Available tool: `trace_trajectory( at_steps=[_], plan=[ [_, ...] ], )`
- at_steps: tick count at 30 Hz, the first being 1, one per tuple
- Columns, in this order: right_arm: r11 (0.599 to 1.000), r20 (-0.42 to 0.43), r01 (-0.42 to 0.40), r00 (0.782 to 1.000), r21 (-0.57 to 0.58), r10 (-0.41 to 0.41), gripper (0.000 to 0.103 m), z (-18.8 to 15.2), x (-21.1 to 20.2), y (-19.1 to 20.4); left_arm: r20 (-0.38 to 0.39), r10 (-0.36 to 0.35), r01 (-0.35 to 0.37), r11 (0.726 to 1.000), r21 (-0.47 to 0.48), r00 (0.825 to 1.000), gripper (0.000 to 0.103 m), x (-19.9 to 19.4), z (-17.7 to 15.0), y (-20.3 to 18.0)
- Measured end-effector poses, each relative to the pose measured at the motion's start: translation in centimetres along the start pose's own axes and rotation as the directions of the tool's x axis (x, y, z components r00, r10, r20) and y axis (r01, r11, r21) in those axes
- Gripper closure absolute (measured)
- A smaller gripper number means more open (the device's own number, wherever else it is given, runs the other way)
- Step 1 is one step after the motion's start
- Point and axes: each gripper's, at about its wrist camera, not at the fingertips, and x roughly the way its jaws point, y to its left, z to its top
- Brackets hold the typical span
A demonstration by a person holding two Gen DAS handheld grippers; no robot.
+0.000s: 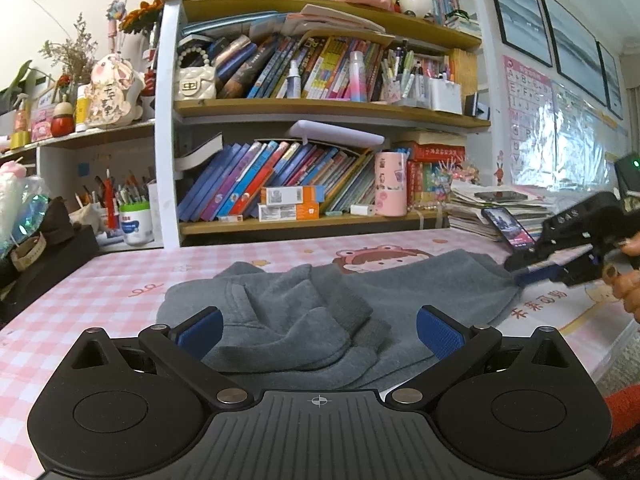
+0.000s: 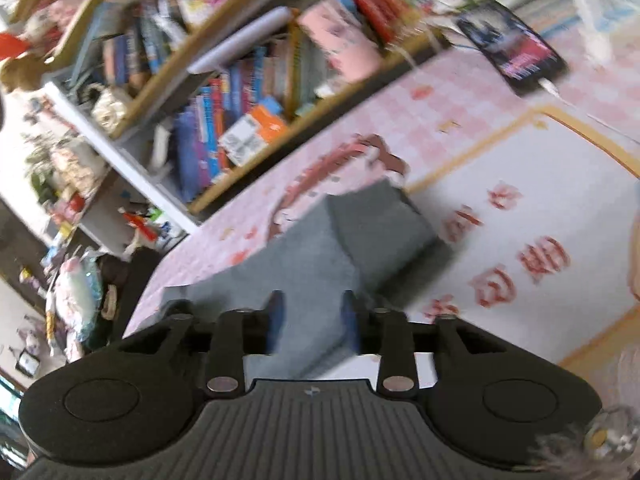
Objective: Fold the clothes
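Your left gripper (image 1: 319,330) stands wide, its blue pads well apart and pressing on nothing; it hangs low over the near edge of the grey garment (image 1: 320,312), whose bunched sleeves lie between and beyond the fingers.

Your right gripper (image 2: 312,320) is narrow but not closed. In its own blurred view grey cloth fills the gap between the fingers; whether the pads actually pinch that cloth I cannot tell. From the left wrist view that gripper sits at about 3 o'clock, its tips at the garment's right-hand edge.

The garment lies on the pink checked worktop (image 1: 100,280), in the middle, just in front of you, with the phone (image 1: 508,226) propped beyond it at about 2 o'clock.

As for progress, I judge you somewhere in the middle. Both sleeves look already brought in over the body and heaped near the centre, with a ribbed cuff showing toward the near side. The pile is loose and lumpy, not flat. The right part of the garment is spread in a single smooth layer toward 2 o'clock, and in the right wrist view one corner there looks turned over on itself. Left to do, in my view: flatten the sleeves, fold the body over, and square the bundle.
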Motion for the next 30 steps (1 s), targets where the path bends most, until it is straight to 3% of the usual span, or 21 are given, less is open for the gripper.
trace_trajectory(
  at_steps=[8, 11, 14, 15, 16, 19, 24, 30],
  plan=[
    [0.994, -0.039, 0.094, 0.995, 0.055, -0.092, 0.05, 0.4, 0.0, -1.5, -0.001, -0.003, 0.003, 1.0, 0.003, 1.0, 0.0, 0.0, 0.0, -0.1],
    [0.992, -0.072, 0.091, 0.994, 0.083, -0.085, 0.047, 0.2, 0.9, -1.9, -0.003, -0.006, 0.006, 1.0, 0.003, 1.0, 0.0, 0.1, -0.1, -0.1],
    [0.991, -0.052, 0.087, 0.995, 0.105, -0.082, 0.046, 0.4, 1.7, -1.8, -0.003, -0.011, 0.011, 1.0, 0.006, 1.0, 0.0, 0.1, -0.1, -0.2],
    [0.989, -0.048, 0.091, 0.995, 0.116, -0.085, 0.049, 0.6, 2.1, -1.7, -0.002, -0.013, 0.013, 1.0, 0.008, 1.0, 0.0, 0.1, -0.1, -0.3],
    [0.988, -0.043, 0.094, 0.995, 0.124, -0.089, 0.062, 0.7, 2.4, -1.7, -0.001, -0.014, 0.014, 1.0, 0.01, 1.0, 0.0, 0.1, -0.1, -0.3],
    [0.991, 0.006, 0.091, 0.996, 0.103, -0.092, 0.082, 0.7, 3.1, -1.2, 0.002, -0.013, 0.013, 1.0, 0.009, 1.0, 0.0, 0.0, -0.1, -0.3],
    [0.999, 0.134, -0.022, 0.991, -0.034, 0.026, 0.084, 0.3, 2.2, 1.0, 0.001, -0.01, 0.01, 1.0, 0.005, 1.0, 0.0, 0.0, -0.1, -0.2],
    [0.999, 0.092, 0.004, 0.996, 0.049, -0.009, 0.083, 0.7, 3.0, -0.4, -0.001, -0.006, 0.006, 1.0, 0.0, 1.0, 0.0, 0.0, -0.2, -0.1]
  ],
)
